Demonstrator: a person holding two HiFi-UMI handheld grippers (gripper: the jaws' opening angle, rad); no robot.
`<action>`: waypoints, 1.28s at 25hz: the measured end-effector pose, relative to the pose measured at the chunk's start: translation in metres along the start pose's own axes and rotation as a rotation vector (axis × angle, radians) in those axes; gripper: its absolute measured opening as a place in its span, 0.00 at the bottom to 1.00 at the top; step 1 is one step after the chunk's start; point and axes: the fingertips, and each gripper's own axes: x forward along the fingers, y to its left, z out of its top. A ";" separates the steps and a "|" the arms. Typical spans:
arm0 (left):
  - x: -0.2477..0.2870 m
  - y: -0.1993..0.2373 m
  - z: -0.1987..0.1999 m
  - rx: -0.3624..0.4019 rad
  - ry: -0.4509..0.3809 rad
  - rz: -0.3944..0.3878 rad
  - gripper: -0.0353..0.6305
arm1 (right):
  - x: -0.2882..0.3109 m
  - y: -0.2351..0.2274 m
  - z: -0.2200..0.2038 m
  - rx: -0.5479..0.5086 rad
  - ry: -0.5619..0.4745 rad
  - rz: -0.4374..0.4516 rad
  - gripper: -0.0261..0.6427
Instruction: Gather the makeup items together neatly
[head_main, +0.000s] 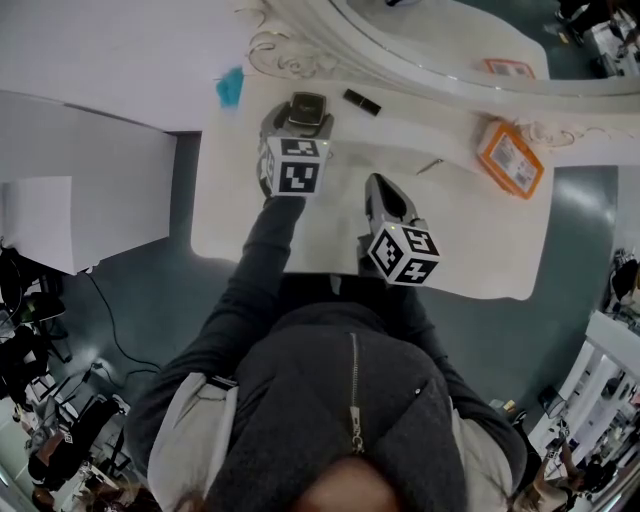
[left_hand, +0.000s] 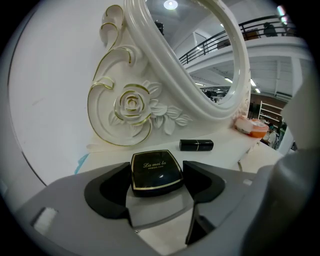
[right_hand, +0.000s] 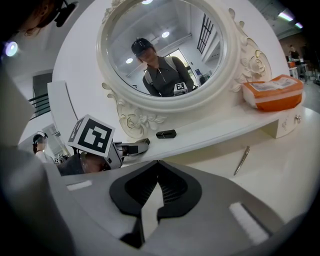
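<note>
White vanity table with ornate oval mirror, dark teal floor.

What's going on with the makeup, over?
Left gripper jaws closed on the black compact. Right gripper jaws shut, empty. Lipstick lies apart, by the mirror. Nothing between them, over.

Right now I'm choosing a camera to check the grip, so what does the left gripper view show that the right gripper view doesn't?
Only the left gripper view: the black compact, lid up, with the left gripper closed on its sides. Only the right gripper view: the right gripper, shut and empty, the left gripper seen from outside, and a person reflected in the mirror. Both: the black lipstick tube, the orange pack and the mirror's carved white frame.
</note>
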 end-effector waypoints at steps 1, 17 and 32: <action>0.000 0.000 0.000 -0.002 0.001 0.002 0.56 | 0.000 0.000 0.000 -0.003 0.000 0.000 0.04; -0.003 0.001 0.000 -0.021 -0.004 -0.022 0.58 | -0.006 0.008 -0.002 -0.019 -0.009 0.010 0.04; -0.068 -0.018 0.041 -0.025 -0.173 -0.077 0.48 | -0.022 0.022 -0.003 -0.049 -0.026 0.050 0.04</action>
